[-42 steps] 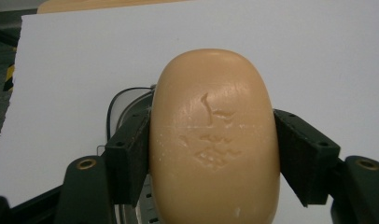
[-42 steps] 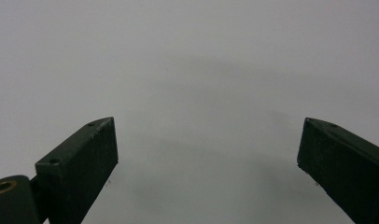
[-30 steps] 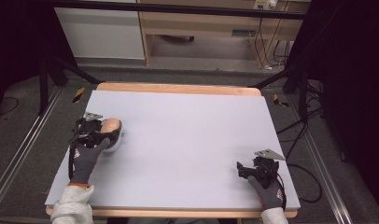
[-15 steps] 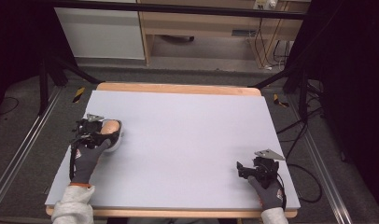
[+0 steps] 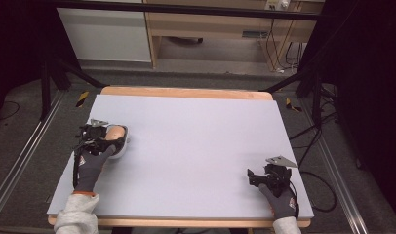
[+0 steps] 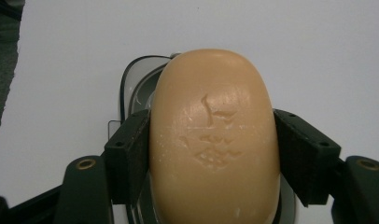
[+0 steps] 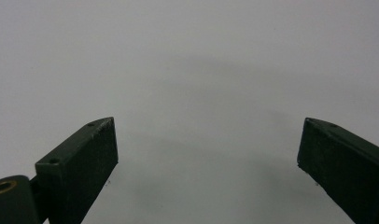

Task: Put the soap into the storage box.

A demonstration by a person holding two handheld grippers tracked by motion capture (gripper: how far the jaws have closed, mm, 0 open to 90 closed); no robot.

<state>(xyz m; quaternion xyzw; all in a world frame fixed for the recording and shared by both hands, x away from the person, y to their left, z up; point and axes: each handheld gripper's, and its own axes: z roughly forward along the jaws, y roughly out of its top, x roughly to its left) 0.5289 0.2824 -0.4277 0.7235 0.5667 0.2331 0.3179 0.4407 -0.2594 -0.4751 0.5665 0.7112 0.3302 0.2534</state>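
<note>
— Soap: where is the tan oval soap bar [image 6: 214, 140]?
— Clamped between the left hand-held gripper [image 6: 213, 154] jaws, over a grey dish [image 6: 136, 88] at the table's [image 5: 196, 131] left edge.
— Right hand-held gripper [image 7: 206, 154]?
— Jaws apart, holding nothing.

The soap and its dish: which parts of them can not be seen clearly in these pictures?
- Left gripper view: the soap covers most of the dish, and the bottom edge cuts off both.
- Left gripper view: the left gripper fingers hide the sides of the soap, and the stamped mark is too worn to read.
- High view: both are too small, partly behind the gloved hand.
</note>
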